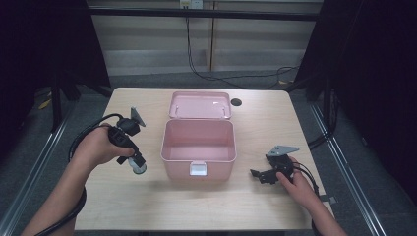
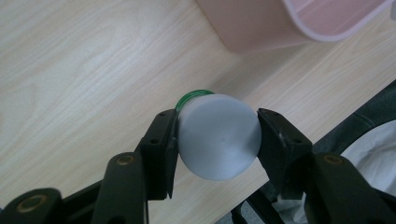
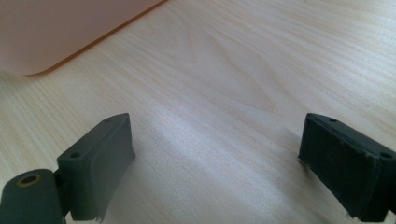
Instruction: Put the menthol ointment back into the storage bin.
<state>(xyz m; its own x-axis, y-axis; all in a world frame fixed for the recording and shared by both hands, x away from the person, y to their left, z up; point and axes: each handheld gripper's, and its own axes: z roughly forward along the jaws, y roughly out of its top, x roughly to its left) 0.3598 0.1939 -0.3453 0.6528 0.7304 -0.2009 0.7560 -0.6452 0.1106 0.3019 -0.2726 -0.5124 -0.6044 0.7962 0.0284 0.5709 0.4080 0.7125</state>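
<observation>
Two forearms come in from the bottom of the high view, each hand carrying a claw over the pale wooden desk point(image 1: 236, 206). On the left side, the left claw point(image 1: 139, 166) is clenched on a small round container point(image 2: 218, 136), its two black pads pressing the container's sides. In the left gripper view the container's flat, pale grey-white circular end faces the camera, smooth and plain with a faint dot near its middle, and a thin green ring shows at its far edge. Its long axis therefore runs along the line of the jaws, away from the camera and down toward the wood below; how long it is cannot be told. From the high view it sits just left of the pink box point(image 1: 198, 147), near the box's front left corner; whether it touches the desk cannot be told.

That box stands mid-desk with its lid point(image 1: 200, 104) swung back, a white latch point(image 1: 197, 168) on its front wall.

At the right, the right claw point(image 1: 258, 173) is released, jaws wide apart with only bare wood between them.
</observation>
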